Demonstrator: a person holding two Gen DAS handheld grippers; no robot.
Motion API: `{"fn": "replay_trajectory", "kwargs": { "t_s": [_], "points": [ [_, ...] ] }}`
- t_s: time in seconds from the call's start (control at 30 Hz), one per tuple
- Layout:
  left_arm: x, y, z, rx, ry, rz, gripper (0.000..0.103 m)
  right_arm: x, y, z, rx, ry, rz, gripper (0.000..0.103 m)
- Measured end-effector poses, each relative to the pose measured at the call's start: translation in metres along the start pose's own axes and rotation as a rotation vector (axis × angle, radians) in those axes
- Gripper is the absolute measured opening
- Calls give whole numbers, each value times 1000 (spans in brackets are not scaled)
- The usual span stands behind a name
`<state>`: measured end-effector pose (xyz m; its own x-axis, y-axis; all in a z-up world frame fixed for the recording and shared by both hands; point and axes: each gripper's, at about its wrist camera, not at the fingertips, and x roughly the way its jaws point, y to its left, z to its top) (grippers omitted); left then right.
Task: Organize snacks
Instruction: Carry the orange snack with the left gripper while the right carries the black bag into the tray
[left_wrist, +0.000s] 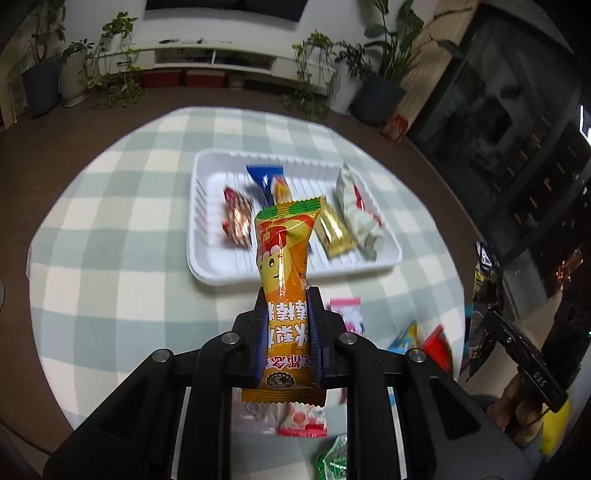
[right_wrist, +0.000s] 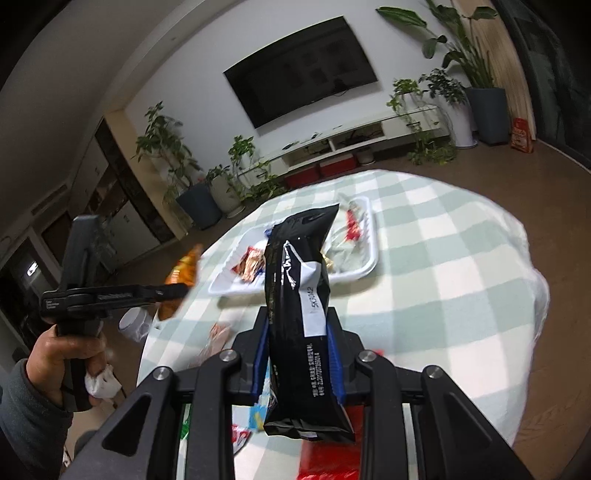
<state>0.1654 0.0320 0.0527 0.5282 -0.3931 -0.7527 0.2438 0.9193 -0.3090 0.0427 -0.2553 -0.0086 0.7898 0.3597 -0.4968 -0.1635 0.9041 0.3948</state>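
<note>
Orange snack packet clamped in the left gripper; right gripper grips a black packet (tray beyond).

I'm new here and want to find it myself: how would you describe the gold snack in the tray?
Look at the round table with the green-and-white checked cloth, then at the white foam tray on it. The gold foil packet lies toward the tray's right side, just left of a pale crinkled wrapper; it is the only plain shiny gold one.
</note>
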Motion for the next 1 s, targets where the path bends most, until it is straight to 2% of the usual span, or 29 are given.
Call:
{"fn": "replay_trajectory", "kwargs": {
  "t_s": [0.1, 0.23, 0.3, 0.43, 0.57, 0.67, 0.73, 1.0],
  "points": [
    [-6, 8, 27, -23, -40, -12, 17, -1, -6, 21, 18, -17, -9, 30],
    [-3, 15, 64, -34, -78, -8, 17, 7, 0, 74, -1, -53, -7, 30],
    [8, 16, 77, -34, -69, 5, 17, 22, 7, 97, -14, -34, 14, 30],
    [46, 21, 93, -30, -27, 35, 17, 85, 25, 131, -37, 77, 37, 30],
    [88, 30, 95, -25, 18, 53, 17, 154, 37, 130, -92, 221, 1, 30],
    [117, 35, 93, -17, 50, 65, 17, 192, 34, 120, -115, 296, -45, 30],
    [130, 36, 93, -7, 59, 76, 17, 210, 31, 113, -127, 328, -69, 30],
    [165, 46, 77, -7, 109, 101, 17, 236, 30, 109, -152, 377, -97, 30]
  ]
}}
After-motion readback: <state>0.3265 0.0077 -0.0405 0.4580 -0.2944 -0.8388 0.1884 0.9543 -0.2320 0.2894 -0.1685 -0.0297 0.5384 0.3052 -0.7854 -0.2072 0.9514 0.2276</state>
